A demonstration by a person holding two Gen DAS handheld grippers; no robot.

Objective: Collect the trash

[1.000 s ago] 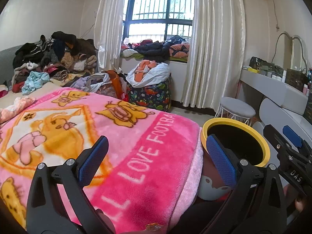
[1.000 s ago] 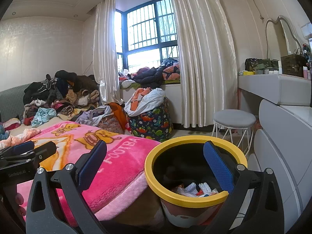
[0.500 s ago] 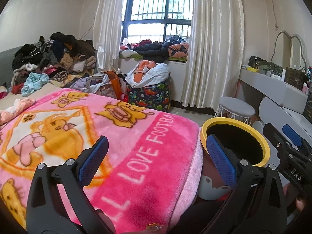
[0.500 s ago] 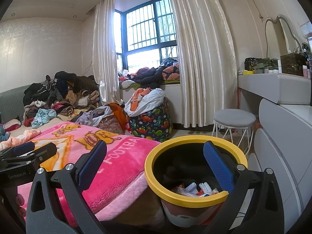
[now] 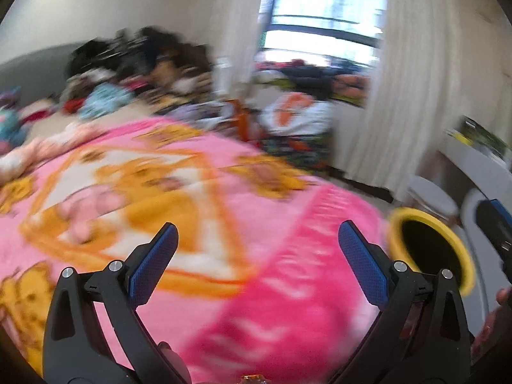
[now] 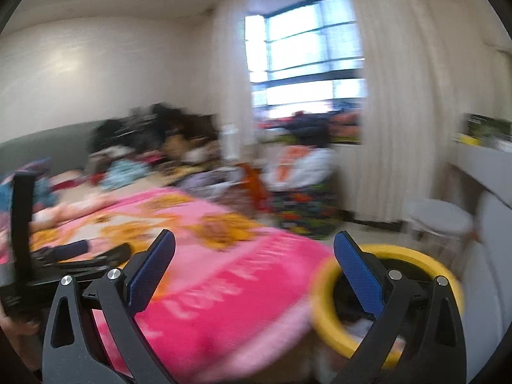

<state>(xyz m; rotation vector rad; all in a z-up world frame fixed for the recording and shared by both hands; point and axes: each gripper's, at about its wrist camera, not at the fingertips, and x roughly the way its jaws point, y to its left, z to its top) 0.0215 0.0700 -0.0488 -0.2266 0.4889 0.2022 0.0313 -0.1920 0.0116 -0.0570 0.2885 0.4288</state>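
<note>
Over the pink cartoon-print fleece blanket (image 5: 272, 256) the left gripper (image 5: 256, 243) hangs with jaws spread wide, nothing between them. The right gripper (image 6: 254, 249), equally agape and empty, hovers beside the yellow-rimmed round trash bin (image 6: 412, 252) at the bed's corner; both views are blurred.

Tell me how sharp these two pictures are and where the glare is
Left wrist view: blanket and bin smeared by motion blur, gripper fingers crisp, window blown out. Right wrist view: same smear, fingers sharp, window overexposed.

Bin (image 6: 388, 251) right of blanket (image 6: 224, 275)
</note>
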